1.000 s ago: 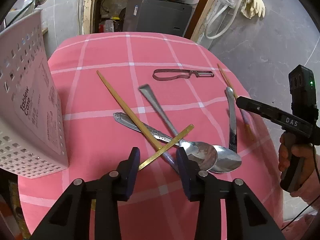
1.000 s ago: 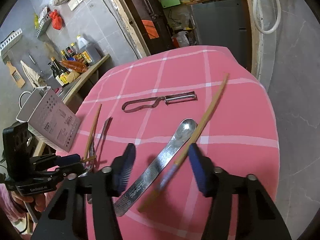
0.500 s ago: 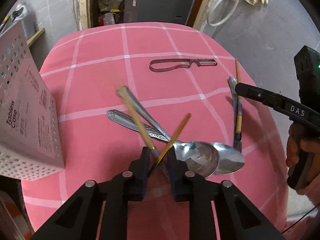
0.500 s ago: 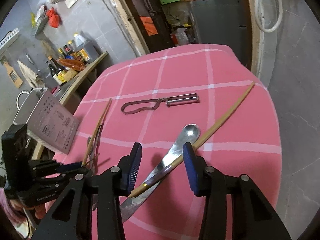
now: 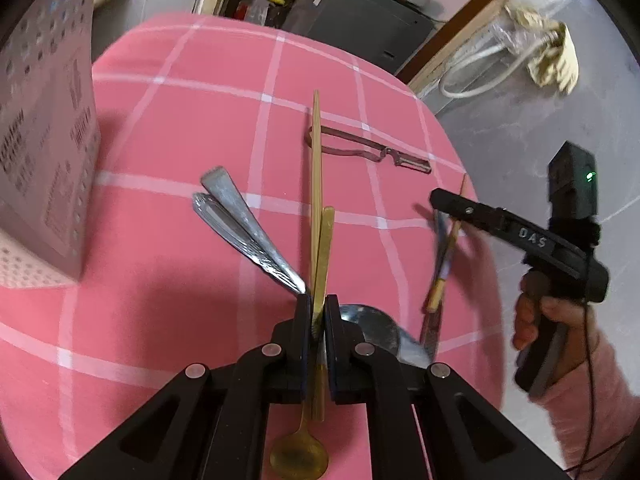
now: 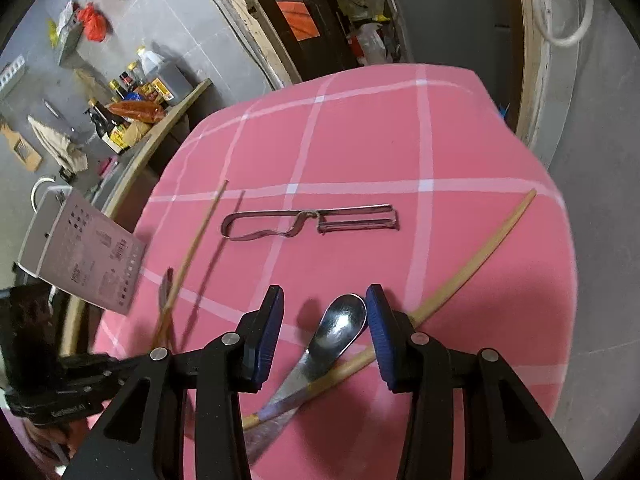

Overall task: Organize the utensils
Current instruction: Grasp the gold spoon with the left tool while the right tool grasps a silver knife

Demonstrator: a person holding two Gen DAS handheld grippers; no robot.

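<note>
Two pieces, chopstick [image 5: 316, 168] and gold spoon [image 5: 298, 456], sit clamped in my left gripper [image 5: 317, 312]; I should lift slowly toward the caddy [image 5: 44, 128], right gripper [image 6: 325, 320] open.

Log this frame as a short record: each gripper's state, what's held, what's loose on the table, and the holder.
left gripper: shut on bamboo chopstick and gold spoon
right gripper: open, over steel spoon crossed by second chopstick
loose on table: peeler, two silver handles
holder: white perforated caddy, left side of the pink tablecloth
</note>
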